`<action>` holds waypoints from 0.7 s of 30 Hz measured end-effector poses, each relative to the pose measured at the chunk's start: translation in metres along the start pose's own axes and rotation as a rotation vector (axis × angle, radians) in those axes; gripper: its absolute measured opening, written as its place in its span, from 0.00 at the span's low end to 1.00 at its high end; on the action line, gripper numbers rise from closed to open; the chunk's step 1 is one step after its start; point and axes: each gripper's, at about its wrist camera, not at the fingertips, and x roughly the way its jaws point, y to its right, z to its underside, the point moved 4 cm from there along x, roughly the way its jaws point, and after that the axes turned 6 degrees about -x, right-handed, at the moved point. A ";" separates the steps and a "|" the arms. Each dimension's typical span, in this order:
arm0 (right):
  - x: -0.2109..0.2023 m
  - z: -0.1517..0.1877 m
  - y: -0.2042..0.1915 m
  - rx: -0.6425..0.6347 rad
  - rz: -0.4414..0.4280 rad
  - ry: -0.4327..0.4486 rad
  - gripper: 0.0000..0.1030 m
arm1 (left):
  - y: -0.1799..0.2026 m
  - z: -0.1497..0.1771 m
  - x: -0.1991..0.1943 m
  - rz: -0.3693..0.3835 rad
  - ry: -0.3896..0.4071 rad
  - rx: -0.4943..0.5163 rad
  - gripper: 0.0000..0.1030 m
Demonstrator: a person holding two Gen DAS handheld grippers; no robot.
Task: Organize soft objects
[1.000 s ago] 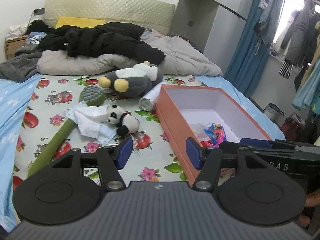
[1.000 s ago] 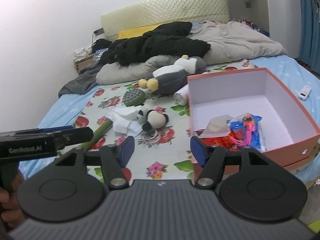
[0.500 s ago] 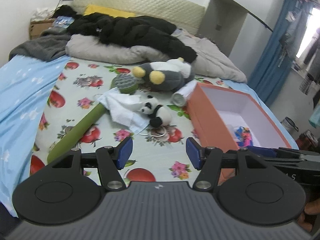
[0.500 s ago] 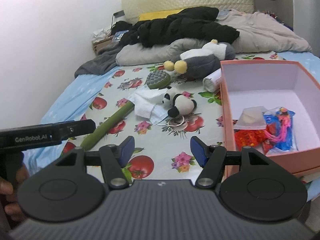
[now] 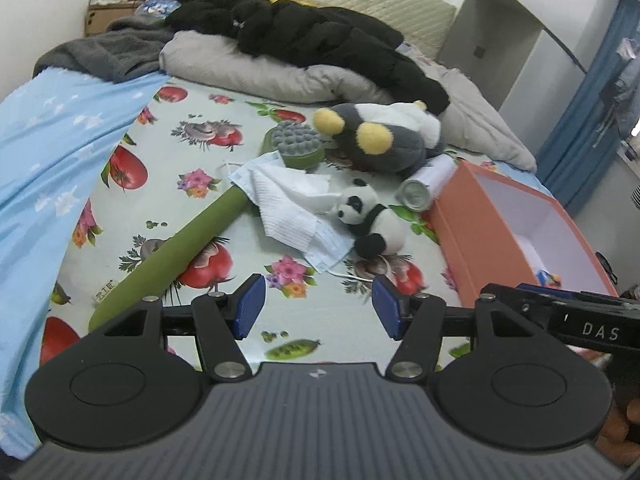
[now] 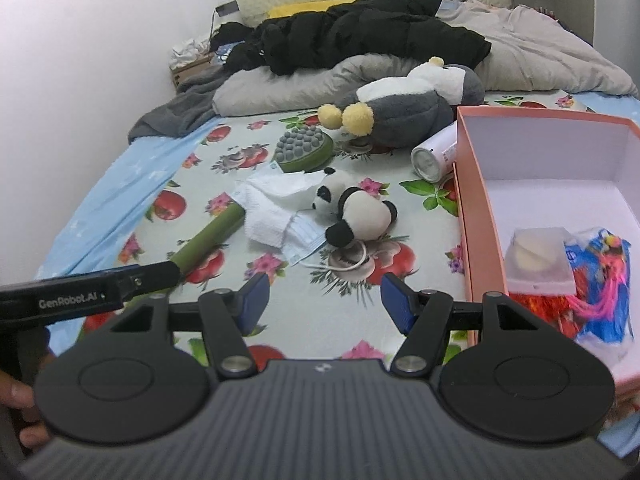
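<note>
A small panda toy lies on its side in the middle of the flowered bed sheet, its head resting on the edge of a white cloth. That cloth is crumpled over a pale blue face mask, whose ear loop curls out on the sheet just beside the panda's black foot. Behind them lies a bigger grey and white plush toy with two yellow pompoms, leaning against the grey quilt. A green massage hammer stretches from the cloth toward the near left of the bed; its knobbly grey head sits right next to the big plush. A white bottle lies on its side between the big plush and the orange box.

The box stands open at the right of the bed, with a white lining. Inside, at its near end, are a small clear packet and some bright blue, pink and orange items, too jumbled to name with any certainty.

The left claw hovers above the sheet, short of the panda, its blue pads apart with nothing between them. The right claw hangs beside it, likewise spread and empty, close to the box's near left wall. A black coat is heaped on the quilt at the head of the bed.
</note>
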 end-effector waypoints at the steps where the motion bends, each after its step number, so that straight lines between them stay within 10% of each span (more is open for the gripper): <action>1: 0.005 -0.002 0.002 -0.002 0.004 -0.004 0.62 | -0.003 -0.002 0.007 -0.003 -0.005 -0.012 0.63; 21: 0.143 -0.036 0.035 0.063 0.074 -0.109 0.62 | -0.043 -0.044 0.141 -0.007 -0.069 -0.159 0.62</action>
